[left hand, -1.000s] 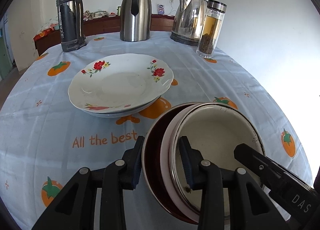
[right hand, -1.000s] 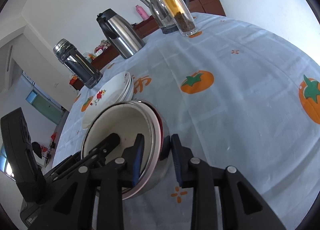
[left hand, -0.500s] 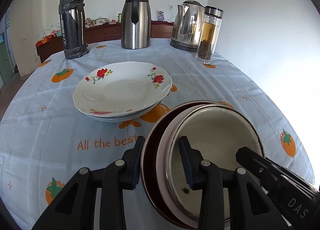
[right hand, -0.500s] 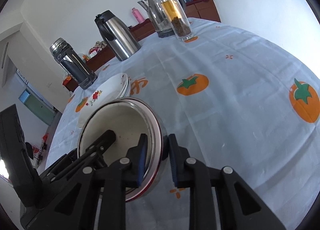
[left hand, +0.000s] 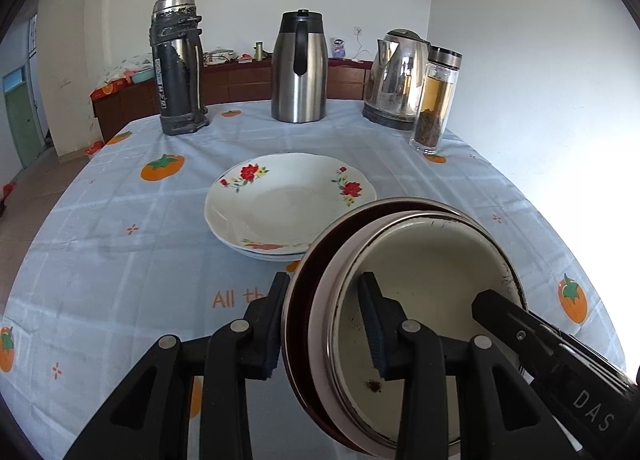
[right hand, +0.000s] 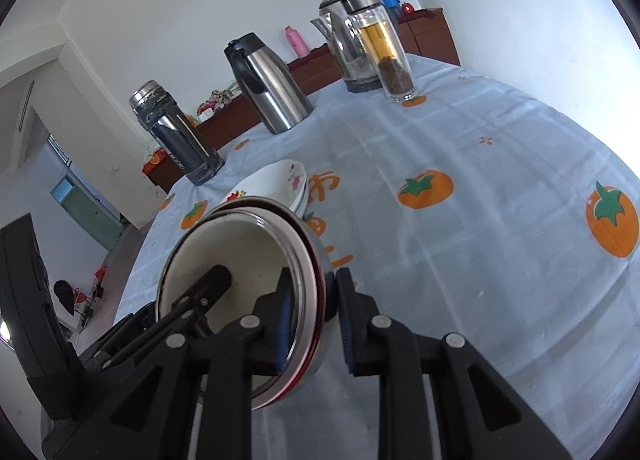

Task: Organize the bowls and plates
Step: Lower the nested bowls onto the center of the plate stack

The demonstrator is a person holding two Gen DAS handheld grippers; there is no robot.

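A stack of nested bowls [left hand: 424, 284], cream inside with pink and dark red rims, hangs tilted above the table. My left gripper [left hand: 324, 324] is shut on its left rim, one finger inside, one outside. My right gripper [right hand: 314, 318] is shut on the opposite rim of the same bowls [right hand: 240, 260]. Beyond them a stack of white floral plates [left hand: 290, 204] lies on the tablecloth; it also shows in the right wrist view [right hand: 276, 184].
At the far table edge stand a dark thermos [left hand: 178, 64], a steel carafe [left hand: 300, 68], an electric kettle [left hand: 396, 80] and a glass tea bottle [left hand: 436, 96]. The tablecloth [right hand: 480, 188] is pale blue with orange fruit prints. A wooden sideboard stands behind.
Both grippers have lifted the bowl stack higher and drawn it back; the plates and flasks now sit farther away in view. The grip on both rims is unchanged.
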